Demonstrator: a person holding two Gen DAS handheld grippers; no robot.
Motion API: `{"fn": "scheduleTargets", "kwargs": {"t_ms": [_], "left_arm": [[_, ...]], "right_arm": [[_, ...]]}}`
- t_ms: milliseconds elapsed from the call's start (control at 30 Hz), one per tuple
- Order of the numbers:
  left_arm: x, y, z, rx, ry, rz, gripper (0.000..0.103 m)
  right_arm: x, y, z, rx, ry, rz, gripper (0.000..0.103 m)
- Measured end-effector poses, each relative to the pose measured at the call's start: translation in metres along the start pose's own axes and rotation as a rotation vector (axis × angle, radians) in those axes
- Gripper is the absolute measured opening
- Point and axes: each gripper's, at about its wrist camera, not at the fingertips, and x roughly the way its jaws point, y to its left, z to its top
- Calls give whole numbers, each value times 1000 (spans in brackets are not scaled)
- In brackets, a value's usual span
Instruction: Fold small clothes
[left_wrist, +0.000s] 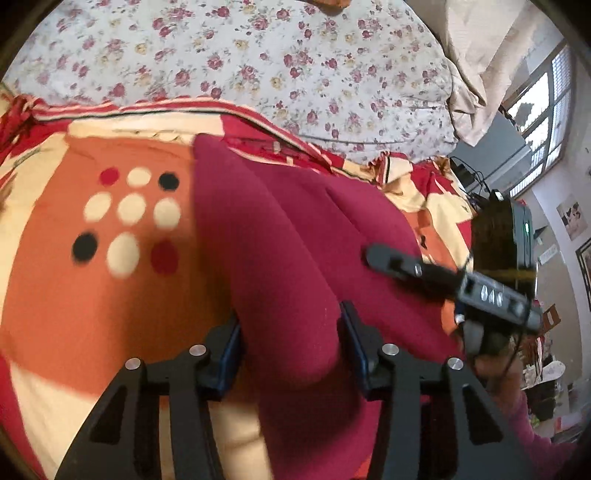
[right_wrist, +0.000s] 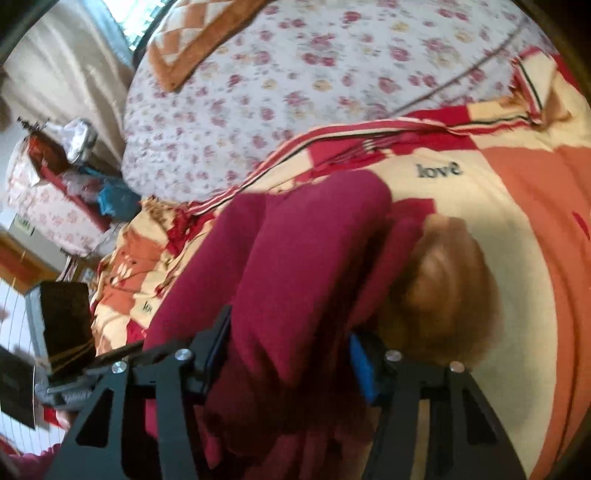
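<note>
A dark red garment (left_wrist: 280, 236) is seen bunched between the blue pads of the left gripper (left_wrist: 291, 339), whose jaws are clenched on a fold of it. In the right wrist view the same garment (right_wrist: 295, 251) is likewise gripped between the jaws of the right gripper (right_wrist: 288, 350). The garment is spread over a red, orange and cream blanket (left_wrist: 74, 258) on a bed, beyond which a flowered sheet (left_wrist: 221, 55) is visible.
</note>
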Motion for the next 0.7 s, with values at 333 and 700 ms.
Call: {"fn": "scheduleTargets", "kwargs": {"t_ms": [333,700], "left_arm": [[6,17,-34,-58,25,82,39],[-26,-17,-34,100,-124,291,40]], "right_arm": [[9,0,-28,-40,72,-160,66],[-61,71,-41,-260,-65,-152,66]]}}
